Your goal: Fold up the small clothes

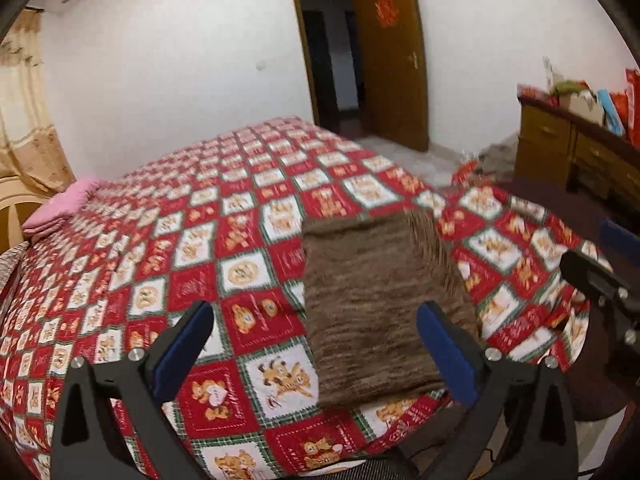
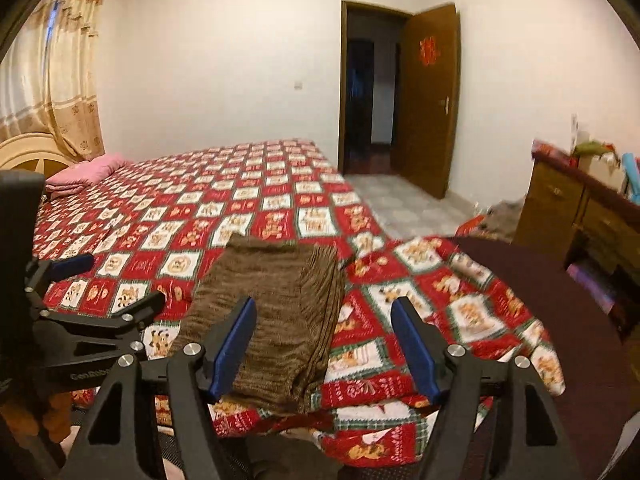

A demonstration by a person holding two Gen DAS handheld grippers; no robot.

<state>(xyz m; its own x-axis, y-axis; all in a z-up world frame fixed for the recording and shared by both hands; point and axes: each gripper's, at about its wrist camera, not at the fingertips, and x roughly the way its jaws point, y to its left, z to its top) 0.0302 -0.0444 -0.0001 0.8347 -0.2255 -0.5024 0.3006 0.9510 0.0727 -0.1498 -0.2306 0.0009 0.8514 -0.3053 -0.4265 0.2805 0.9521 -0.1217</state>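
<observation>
Blue-padded left gripper [image 1: 316, 344] hangs wide, holding nothing, just above the near edge of the brown knit garment [image 1: 372, 300]; right gripper [image 2: 324, 344] likewise wide and empty, over the garment's right edge. Garment lies as a compact folded rectangle on the red patchwork bedspread [image 1: 160, 240], near its front corner. Judgement: fold looks nearly complete; next move calls for re-gripping an edge or setting it aside.

White walls [image 2: 224, 40], open wooden door [image 2: 430, 100], curtained window [image 2: 52, 68], dresser [image 2: 560, 204].
</observation>
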